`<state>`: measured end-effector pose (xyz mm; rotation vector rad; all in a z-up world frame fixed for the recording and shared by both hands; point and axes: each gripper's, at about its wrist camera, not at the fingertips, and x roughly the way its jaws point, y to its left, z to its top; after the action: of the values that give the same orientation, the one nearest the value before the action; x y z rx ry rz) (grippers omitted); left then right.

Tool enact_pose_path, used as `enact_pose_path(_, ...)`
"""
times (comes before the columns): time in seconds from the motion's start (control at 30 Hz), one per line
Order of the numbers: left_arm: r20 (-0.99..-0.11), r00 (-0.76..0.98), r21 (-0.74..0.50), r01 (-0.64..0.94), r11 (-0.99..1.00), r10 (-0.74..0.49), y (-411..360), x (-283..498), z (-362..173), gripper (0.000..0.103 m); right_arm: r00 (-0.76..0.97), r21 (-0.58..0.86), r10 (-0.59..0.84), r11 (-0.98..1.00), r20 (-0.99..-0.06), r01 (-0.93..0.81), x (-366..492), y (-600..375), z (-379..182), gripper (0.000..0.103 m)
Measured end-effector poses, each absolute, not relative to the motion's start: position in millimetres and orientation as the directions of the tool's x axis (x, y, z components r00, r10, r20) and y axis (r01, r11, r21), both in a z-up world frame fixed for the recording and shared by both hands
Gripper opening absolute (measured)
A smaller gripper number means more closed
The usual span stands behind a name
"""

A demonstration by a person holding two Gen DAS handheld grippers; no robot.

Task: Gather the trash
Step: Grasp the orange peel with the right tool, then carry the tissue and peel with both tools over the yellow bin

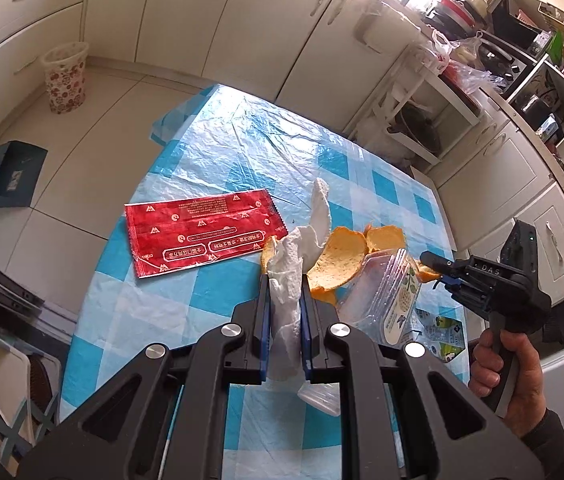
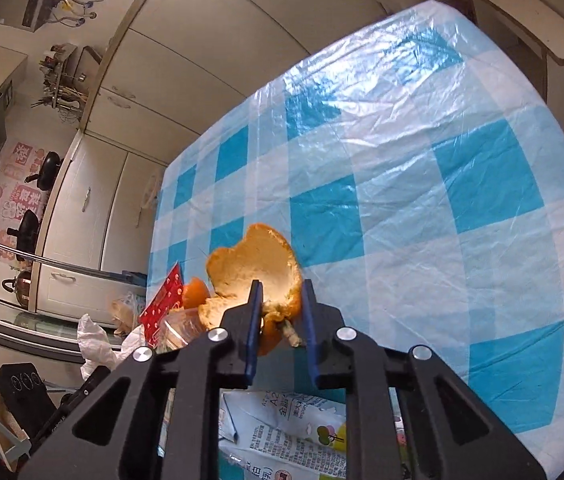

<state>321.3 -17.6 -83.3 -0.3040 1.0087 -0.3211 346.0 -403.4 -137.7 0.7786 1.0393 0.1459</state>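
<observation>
A table under a blue-checked plastic cloth [image 1: 210,152] holds scattered trash. A red wrapper [image 1: 202,230] lies flat, uncollected. The left gripper [image 1: 285,280] pinches a crumpled paper towel [image 1: 288,272]; the right gripper [image 2: 281,292] pinches orange peel [image 2: 254,260], likely for binning.

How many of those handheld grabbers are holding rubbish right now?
2: the left gripper pinches a white paper towel; the right gripper pinches orange peel.

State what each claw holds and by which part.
Left claw: crumpled white paper towel, gripped mid-length. Right claw: curled orange peel, pinched at its near edge.
</observation>
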Motion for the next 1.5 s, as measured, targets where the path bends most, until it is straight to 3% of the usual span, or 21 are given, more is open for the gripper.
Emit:
enact_pose_path(0.3,-0.752,0.512,-0.409,0.132,0.903,-0.415,-16.7,320.3,-78.5,0.012,0.668,0.6,0.334,0.772,-0.665,0.211,330.9,-423.8,-98.0,0.019)
enact_pose_path(0.77,-0.693,0.552,-0.43,0.198,0.881,-0.463,-21.9,305.1,-64.0,0.012,0.716,0.54,0.227,0.806,-0.66,0.242,275.0,-461.0,-78.9,0.019)
enact_pose_path(1.0,-0.638,0.564,-0.429,0.304,0.85,-0.524,-44.3,289.1,-46.4,0.012,0.732,0.458,0.122,0.844,-0.67,0.278,221.0,-488.4,-57.9,0.019)
enact_pose_path(1.3,-0.609,0.413,-0.448,0.524,0.724,-0.677,-141.7,253.9,-20.4,0.012,0.61,0.184,-0.045,0.934,-0.791,0.307,172.0,-510.1,-55.3,0.019)
enact_pose_path(1.5,-0.634,0.214,-0.493,0.628,0.602,-0.743,-247.3,222.6,-34.7,0.012,0.435,0.032,-0.101,0.957,-0.895,0.288,148.8,-533.9,-95.2,0.019)
